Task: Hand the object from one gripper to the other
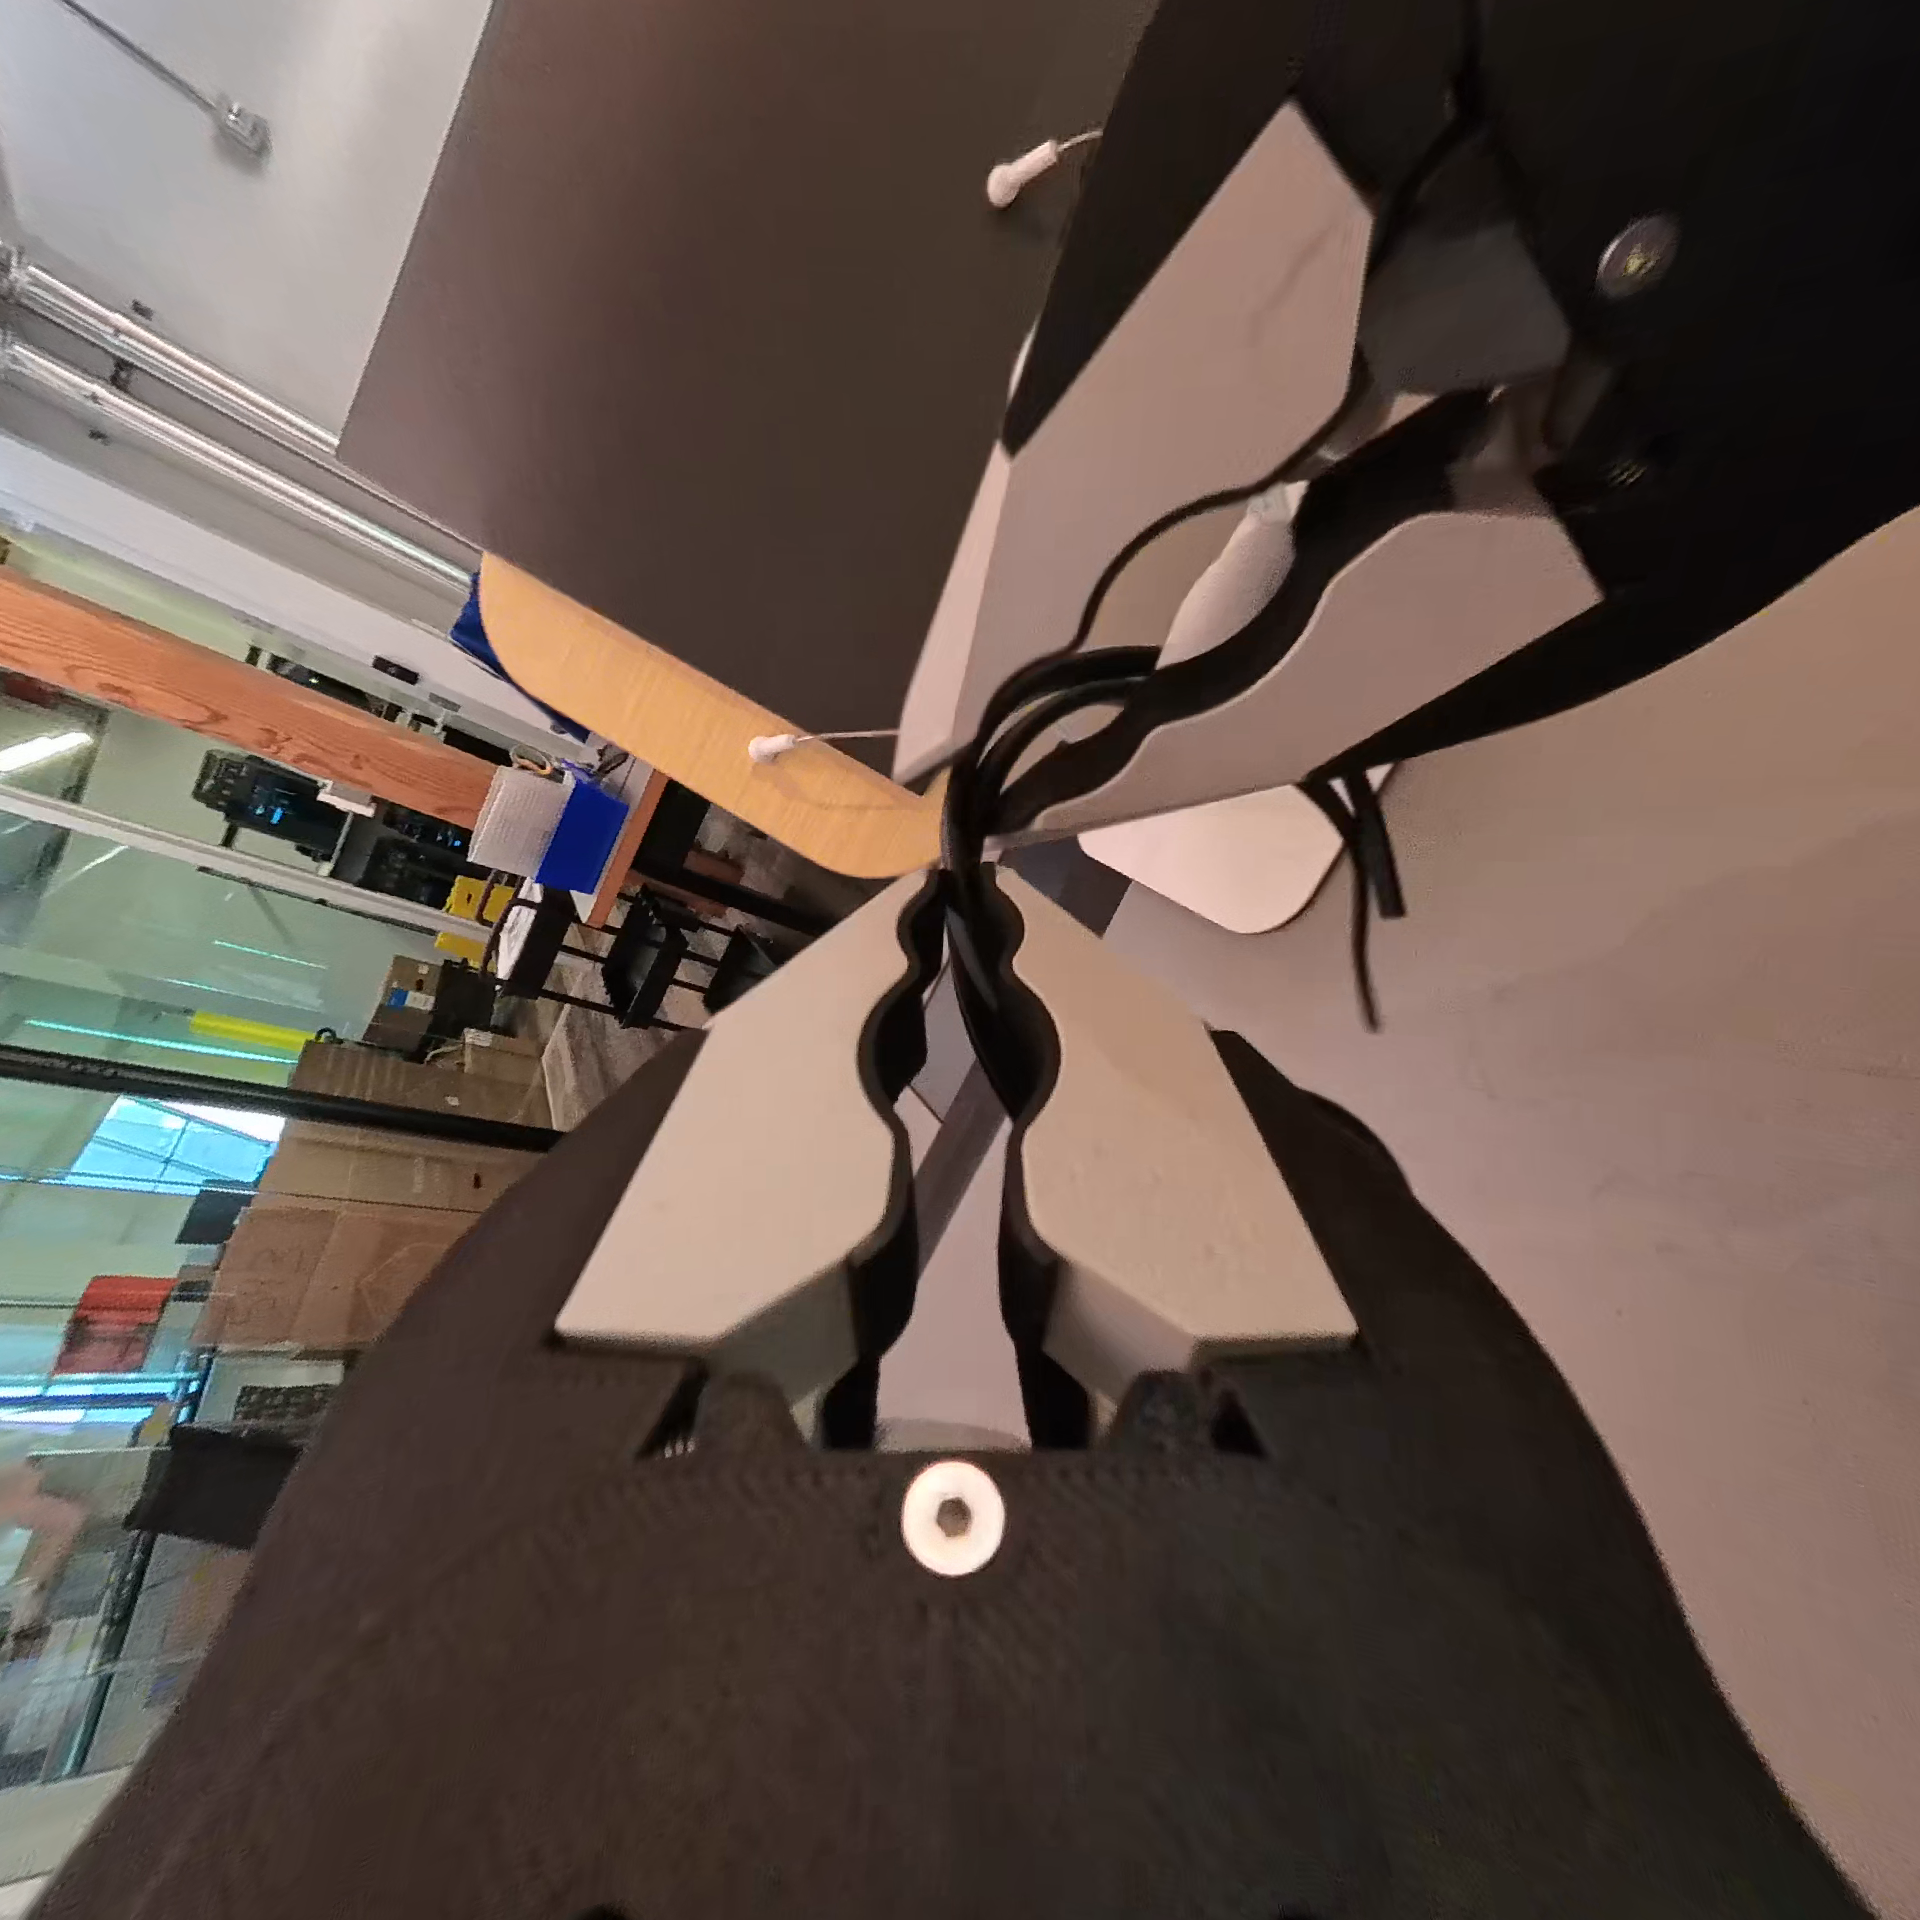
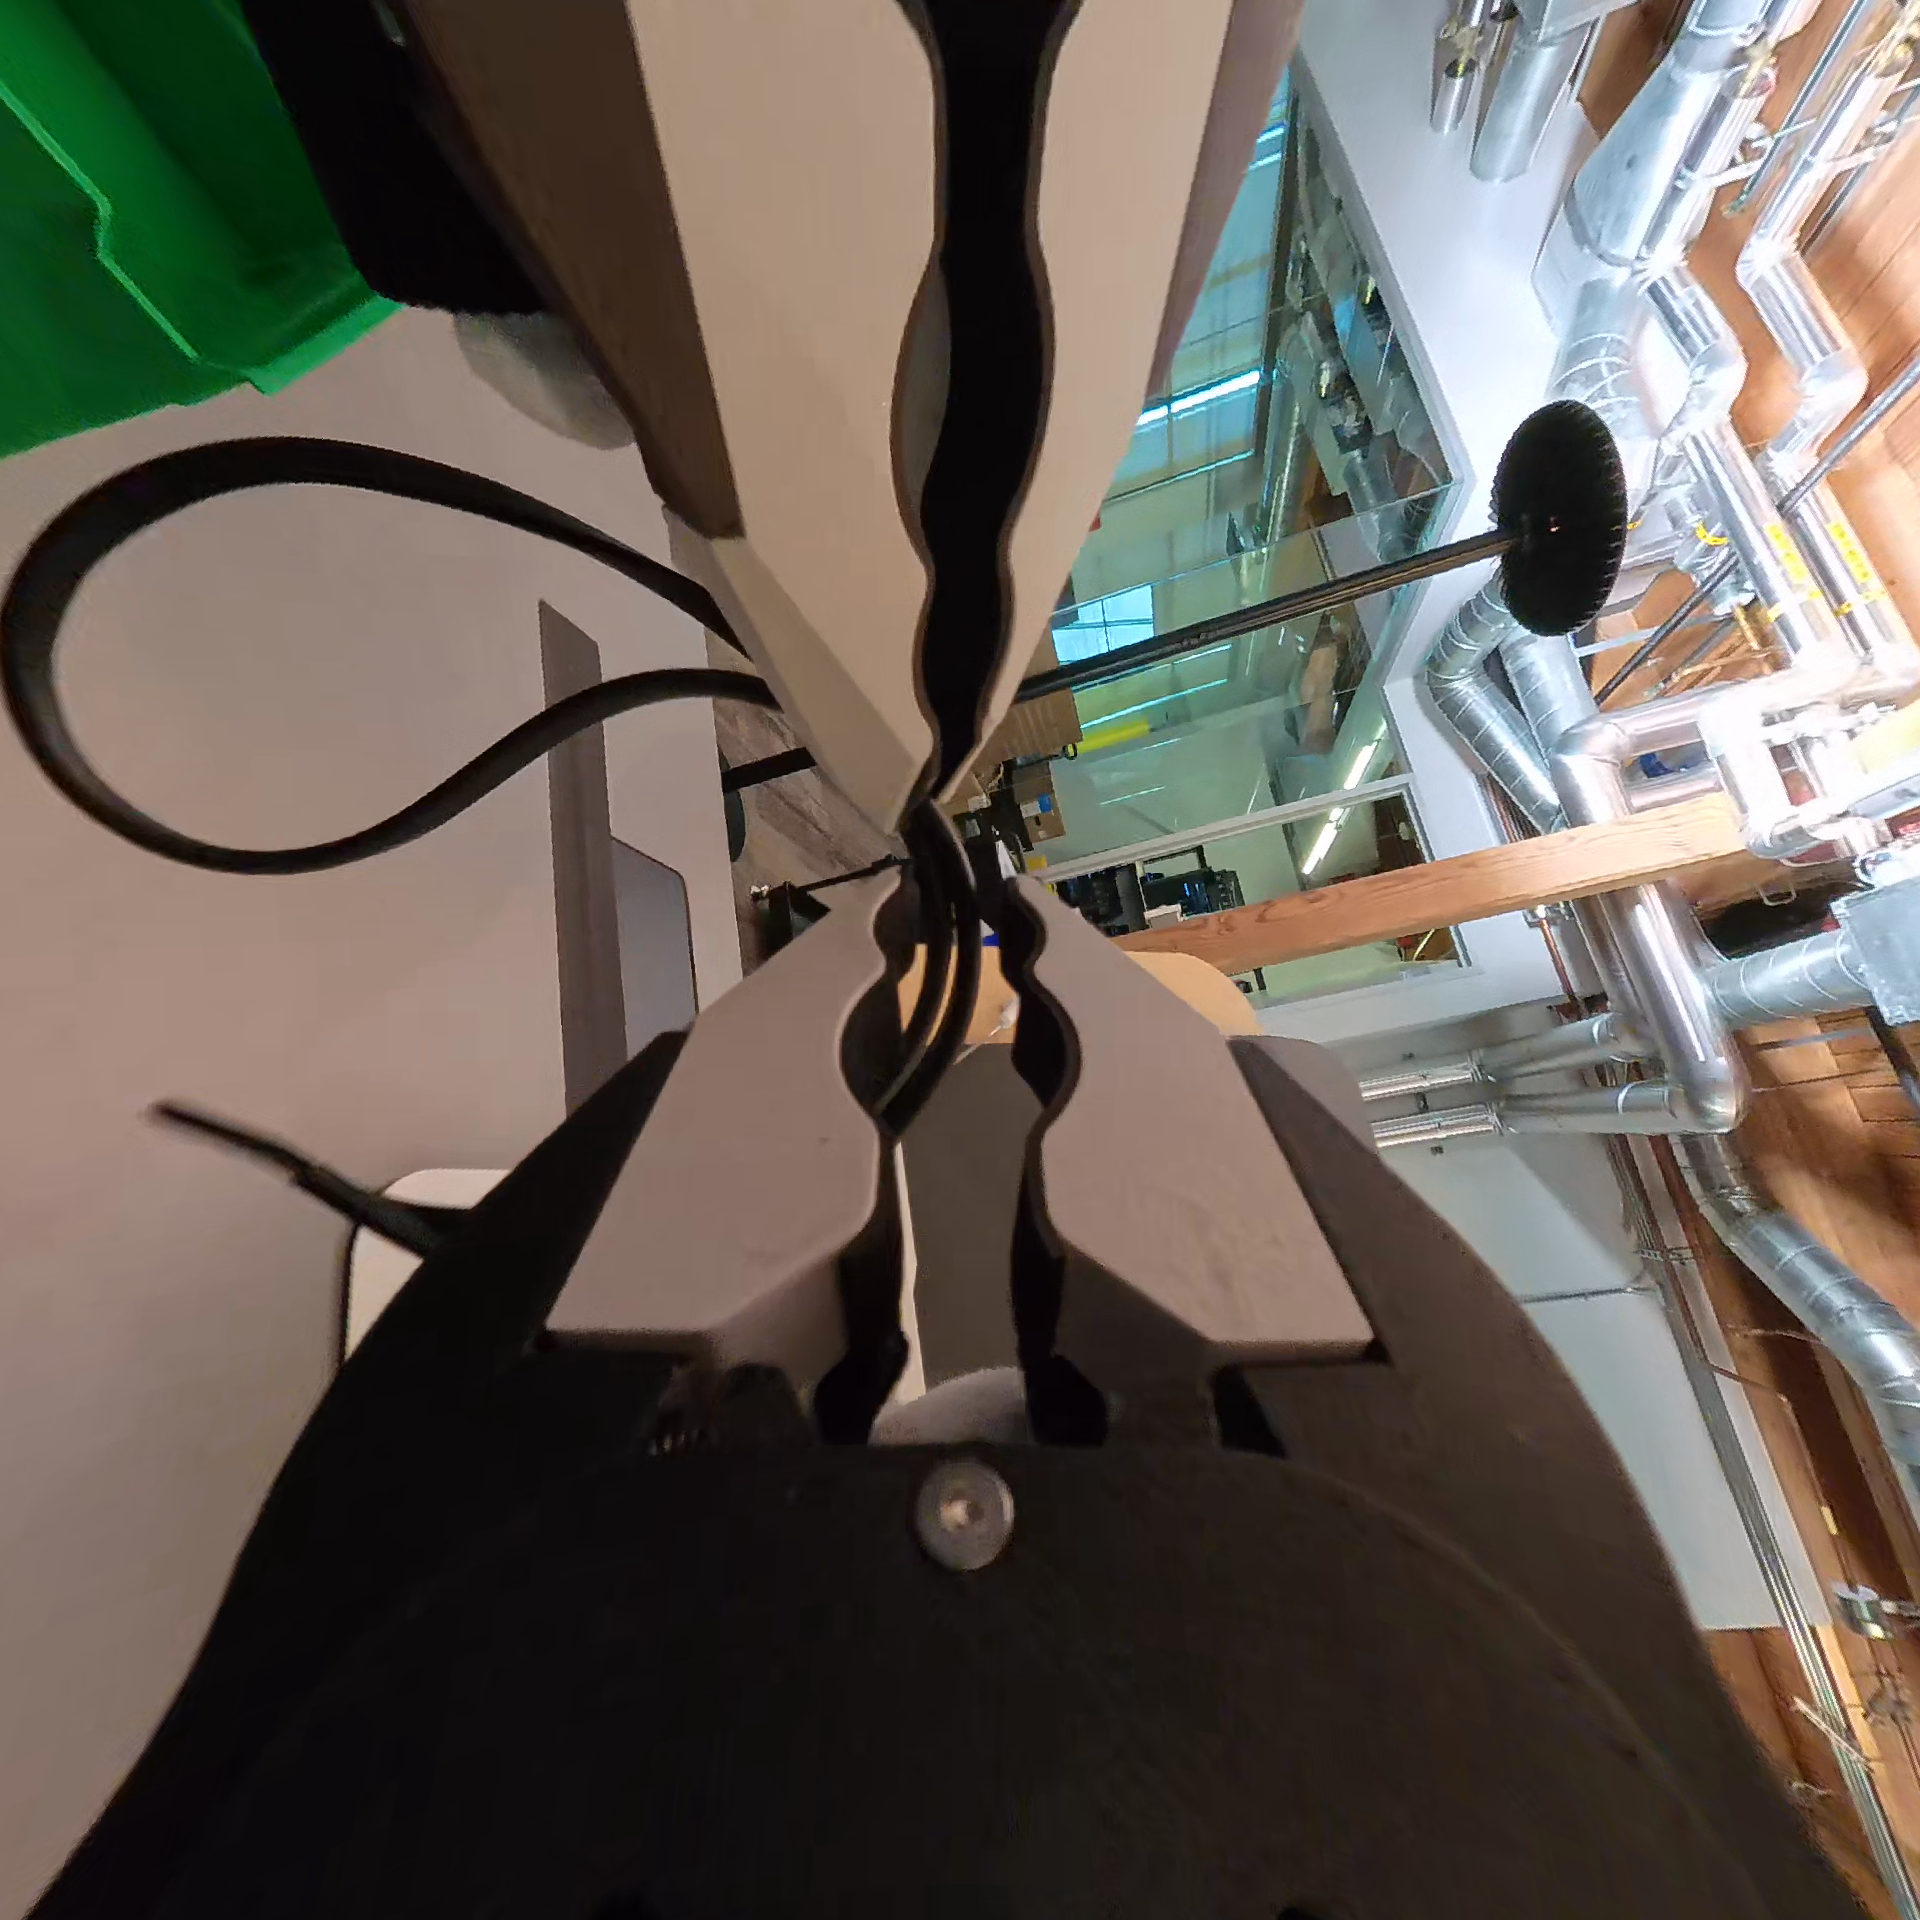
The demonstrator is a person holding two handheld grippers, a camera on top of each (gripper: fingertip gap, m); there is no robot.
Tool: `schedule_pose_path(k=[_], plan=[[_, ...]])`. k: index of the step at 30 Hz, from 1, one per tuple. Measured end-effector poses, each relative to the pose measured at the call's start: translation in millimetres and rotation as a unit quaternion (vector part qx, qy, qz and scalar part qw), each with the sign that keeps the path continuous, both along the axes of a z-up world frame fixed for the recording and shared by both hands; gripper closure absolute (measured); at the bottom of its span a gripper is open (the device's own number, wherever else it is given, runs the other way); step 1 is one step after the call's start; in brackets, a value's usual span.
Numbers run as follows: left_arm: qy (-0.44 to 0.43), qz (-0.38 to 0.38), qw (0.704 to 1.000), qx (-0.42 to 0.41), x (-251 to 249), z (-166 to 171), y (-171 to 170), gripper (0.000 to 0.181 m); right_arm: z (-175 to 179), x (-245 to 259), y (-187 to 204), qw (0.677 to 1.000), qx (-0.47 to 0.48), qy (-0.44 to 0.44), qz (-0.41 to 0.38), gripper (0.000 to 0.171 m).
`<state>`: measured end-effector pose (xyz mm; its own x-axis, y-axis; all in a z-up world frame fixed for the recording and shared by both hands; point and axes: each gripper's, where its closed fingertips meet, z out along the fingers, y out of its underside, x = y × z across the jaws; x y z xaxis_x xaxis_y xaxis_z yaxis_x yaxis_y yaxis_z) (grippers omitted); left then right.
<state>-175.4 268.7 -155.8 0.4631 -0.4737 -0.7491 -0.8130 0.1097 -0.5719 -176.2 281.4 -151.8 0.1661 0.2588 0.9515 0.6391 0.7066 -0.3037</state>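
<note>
Where both tongs [image 1: 961, 899] meet, black cable ties [image 2: 208, 831], green bin [image 2: 156, 208] beside.

A green bin [image 2: 156, 208] rests on the pale tabletop [image 2: 260, 987].

Each gripper has 2 broad, pale grey fingers set in a black, finely ribbed printed body, and the inner edge of every finger carries a wavy black pad. On the left gripper [image 1: 961, 894] a white washer with a hex socket sits centred on the body below the fingers. The right gripper [image 2: 961, 883] has a dull metal screw in the same spot, and both bodies flare outward toward the camera.
</note>
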Motion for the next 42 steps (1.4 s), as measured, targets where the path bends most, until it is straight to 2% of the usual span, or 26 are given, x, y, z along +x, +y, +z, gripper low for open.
schedule_pose_path(k=[6, 10, 13, 15, 17, 20, 23, 25, 27, 30, 32, 35, 37, 39, 42], plan=[[-0.017, 0.005, 1.0, 0.02, 3.2, 8.2, -0.3, 0.177, 2.4, 2.3, 1.1, 1.0, -0.017, 0.013, -0.002, 0.166], [-0.078, 0.003, 0.995, 0.061, -1.7, 36.6, -3.1, 0.16, 16.7, 14.5, 8.0, 0.99, -0.101, 0.098, 0.014, 0.166], [-0.172, -0.009, 0.982, 0.073, -16.2, 63.5, -6.3, 0.161, 29.5, 30.7, 18.7, 0.965, -0.184, 0.186, 0.032, 0.166], [-0.22, -0.001, 0.972, 0.081, -32.7, 76.1, -4.0, 0.164, 42.2, 44.4, 27.0, 0.931, -0.244, 0.268, 0.05, 0.166], [-0.228, -0.016, 0.97, 0.085, -34.6, 79.8, -8.1, 0.168, 51.5, 57.7, 35.2, 0.891, -0.296, 0.339, 0.068, 0.166], [-0.194, -0.099, 0.971, 0.103, 2.9, 81.8, -34.8, 0.173, 59.3, 74.9, 47.8, 0.823, -0.363, 0.429, 0.089, 0.166], [-0.151, -0.095, 0.978, 0.112, 25.3, 67.7, -32.3, 0.172, 70.1, 82.4, 44.9, 0.737, -0.432, 0.493, 0.163, 0.166], [-0.154, -0.068, 0.979, 0.116, 20.0, 58.1, -14.3, 0.167, 77.0, 85.1, 39.8, 0.694, -0.46, 0.513, 0.21, 0.166], [-0.198, -0.073, 0.975, 0.073, 13.8, 46.8, -0.9, 0.164, 83.1, 86.2, 32.9, 0.663, -0.48, 0.517, 0.25, 0.166], [-0.249, -0.084, 0.964, 0.026, 3.3, 34.7, 12.4, 0.157, 90.9, 78.2, 7.5, 0.612, -0.531, 0.475, 0.343, 0.166], [-0.219, -0.061, 0.971, 0.066, -6.1, 29.0, 24.2, 0.146, 91.3, 73.3, -1.0, 0.59, -0.553, 0.459, 0.368, 0.167], [-0.099, -0.064, 0.978, 0.175, 1.9, 18.9, 26.8, 0.135, 89.2, 63.5, -11.2, 0.55, -0.595, 0.435, 0.393, 0.166], [-0.07, -0.093, 0.966, 0.231, 18.8, 17.5, 17.9, 0.13, 85.2, 55.5, -16.4, 0.533, -0.617, 0.42, 0.399, 0.166], [-0.061, -0.1, 0.953, 0.281, 31.1, 23.9, 8.9, 0.129, 75.7, 45.2, -15.5, 0.538, -0.632, 0.409, 0.38, 0.166], [-0.034, -0.103, 0.927, 0.359, 43.3, 34.8, -8.2, 0.131, 65.3, 36.1, -11.4, 0.522, -0.658, 0.406, 0.362, 0.166]])
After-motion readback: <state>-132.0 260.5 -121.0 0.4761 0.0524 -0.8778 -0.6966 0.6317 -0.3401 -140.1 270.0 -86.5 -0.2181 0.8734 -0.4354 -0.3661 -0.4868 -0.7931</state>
